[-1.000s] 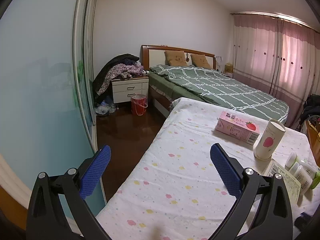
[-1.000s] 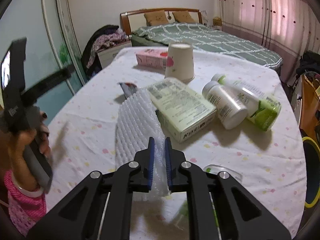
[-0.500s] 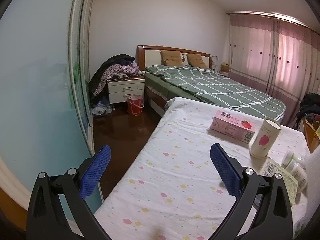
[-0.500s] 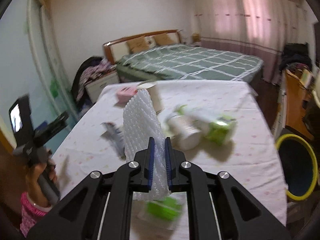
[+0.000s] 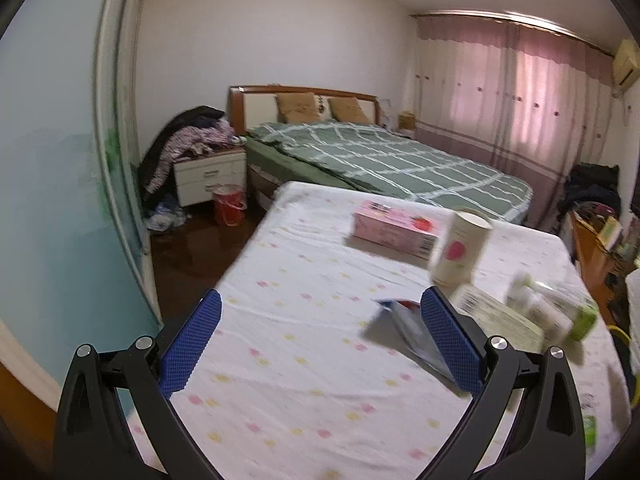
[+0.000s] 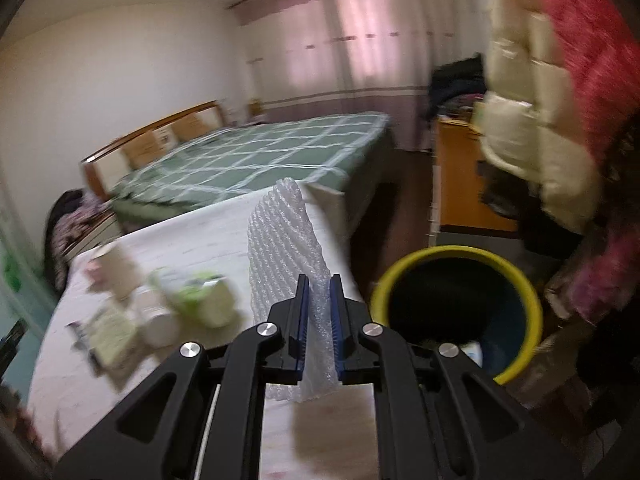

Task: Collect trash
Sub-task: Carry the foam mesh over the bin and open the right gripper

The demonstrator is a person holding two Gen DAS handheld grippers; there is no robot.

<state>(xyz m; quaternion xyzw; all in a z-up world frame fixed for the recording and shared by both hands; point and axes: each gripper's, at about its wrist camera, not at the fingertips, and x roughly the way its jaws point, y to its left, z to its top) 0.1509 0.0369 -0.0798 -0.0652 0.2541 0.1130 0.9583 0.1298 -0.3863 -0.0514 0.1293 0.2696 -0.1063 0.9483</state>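
We are standing at a long table covered with a white cloth dotted in pink and yellow (image 5: 304, 320), in a bedroom with a green checked bed (image 5: 392, 164) behind it. Beside the table's far corner, on the floor, a round bin with a yellow rim and a dark inside (image 6: 456, 308) is sitting open, with something pale already at its bottom.

We are partway through collecting trash: 1 piece is in hand and heading for the bin, as we judge it. Our right gripper (image 6: 319, 320) is clamping its 2 blue pads together on a white foam net sleeve (image 6: 286, 236), which is standing up out of the jaws, clear of the table and just left of the bin's rim in the right wrist view. The next move calls for carrying the sleeve over the bin's mouth and parting the jaws.

Our left gripper (image 5: 320, 340) is hovering over the cloth with its jaws wide apart, holding nothing. Ahead of it are lying a flat blue and silver wrapper (image 5: 404, 332), a pink carton with a strawberry (image 5: 394, 230), a white paper cup (image 5: 460, 248) and blurred green and white bottles (image 5: 556, 312).
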